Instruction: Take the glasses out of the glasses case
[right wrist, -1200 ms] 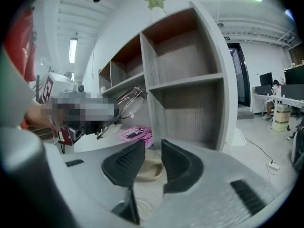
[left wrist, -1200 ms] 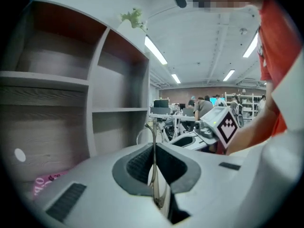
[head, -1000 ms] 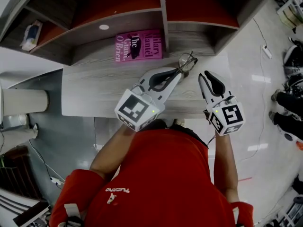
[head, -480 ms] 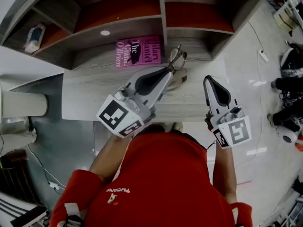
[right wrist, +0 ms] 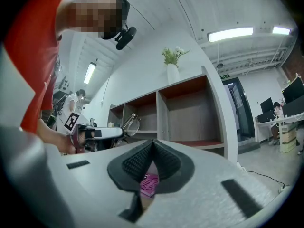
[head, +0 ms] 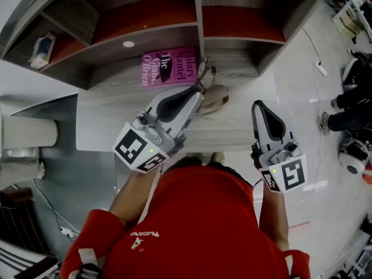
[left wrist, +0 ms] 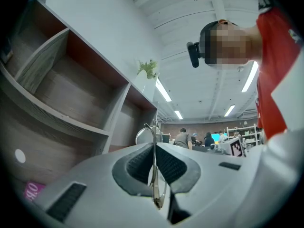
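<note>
Both clenched — left gripper (head: 200, 91) on glasses (head: 204, 73), right gripper (head: 258, 105) empty; case (head: 216, 97) only overhead.

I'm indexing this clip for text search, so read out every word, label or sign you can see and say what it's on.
"The" and "O'Brien": cover of the pink book.
"antel", the end of a cut-off word: same cover.
White print on the red shirt: upside down, not legible.
Green sign: too small to read.
</note>
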A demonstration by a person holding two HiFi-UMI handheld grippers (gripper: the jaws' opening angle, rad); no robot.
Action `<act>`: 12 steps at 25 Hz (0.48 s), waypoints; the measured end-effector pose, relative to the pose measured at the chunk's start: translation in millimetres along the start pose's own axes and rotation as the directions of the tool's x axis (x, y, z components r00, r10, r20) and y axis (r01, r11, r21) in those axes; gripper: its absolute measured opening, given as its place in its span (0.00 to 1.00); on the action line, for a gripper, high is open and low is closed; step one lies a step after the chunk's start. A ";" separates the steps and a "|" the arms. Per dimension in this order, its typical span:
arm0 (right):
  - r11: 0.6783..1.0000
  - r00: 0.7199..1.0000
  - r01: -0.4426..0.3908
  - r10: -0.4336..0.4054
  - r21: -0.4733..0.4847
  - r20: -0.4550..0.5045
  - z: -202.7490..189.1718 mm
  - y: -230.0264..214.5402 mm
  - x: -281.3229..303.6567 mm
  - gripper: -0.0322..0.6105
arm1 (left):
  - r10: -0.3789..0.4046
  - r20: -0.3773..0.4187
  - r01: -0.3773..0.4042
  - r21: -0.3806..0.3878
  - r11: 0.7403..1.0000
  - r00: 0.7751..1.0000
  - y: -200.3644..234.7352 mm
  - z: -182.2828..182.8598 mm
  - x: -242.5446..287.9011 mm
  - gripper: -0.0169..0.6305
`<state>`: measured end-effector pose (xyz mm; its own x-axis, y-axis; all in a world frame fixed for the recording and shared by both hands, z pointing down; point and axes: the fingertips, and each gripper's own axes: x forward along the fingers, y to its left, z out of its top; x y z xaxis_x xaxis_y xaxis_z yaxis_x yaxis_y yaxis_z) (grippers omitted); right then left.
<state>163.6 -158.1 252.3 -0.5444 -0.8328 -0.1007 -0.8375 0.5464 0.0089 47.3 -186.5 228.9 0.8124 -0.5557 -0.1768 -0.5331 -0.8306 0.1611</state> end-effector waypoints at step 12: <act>1.000 1.000 0.002 -0.002 0.001 0.001 0.0 6.8 7.6 0.06 | 0.006 -0.007 -0.006 -0.003 1.000 1.000 7.2 -0.8 -8.1 0.06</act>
<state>153.7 -160.8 251.5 -0.5430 -0.8335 -0.1017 -0.8383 0.5452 0.0076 37.0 -187.9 232.3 0.8108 -0.5605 -0.1688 -0.5374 -0.8271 0.1650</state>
